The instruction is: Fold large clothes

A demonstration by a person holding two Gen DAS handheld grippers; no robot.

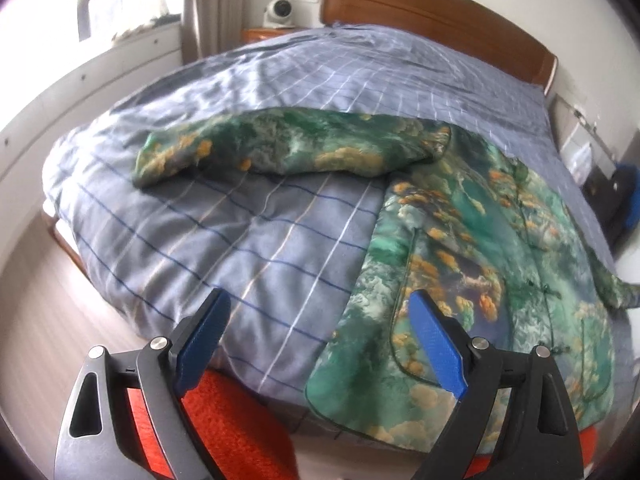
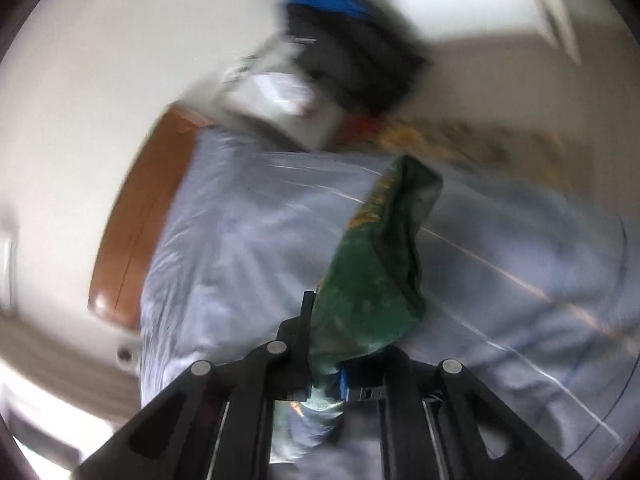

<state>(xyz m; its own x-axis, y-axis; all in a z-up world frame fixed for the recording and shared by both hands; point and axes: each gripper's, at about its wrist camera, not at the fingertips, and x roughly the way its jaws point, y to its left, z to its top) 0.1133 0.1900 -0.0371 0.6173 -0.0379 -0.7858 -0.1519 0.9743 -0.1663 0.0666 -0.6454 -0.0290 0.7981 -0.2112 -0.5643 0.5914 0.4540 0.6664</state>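
Green floral padded jacket lies spread on the blue checked duvet of a bed with a wooden headboard. One sleeve stretches out flat across the duvet toward the window side; the hem hangs over the near edge of the bed.

Left gripper hovers above the near bed edge, jaws wide apart, blue pads clear of the cloth, nothing between them. An orange-red fabric shows below it.

Right wrist view is heavily smeared. Right gripper has its jaws closed tight on a green fold of the jacket, probably the other sleeve, lifted off the duvet. Headboard at left; dark bag with a blue top beyond the bed.
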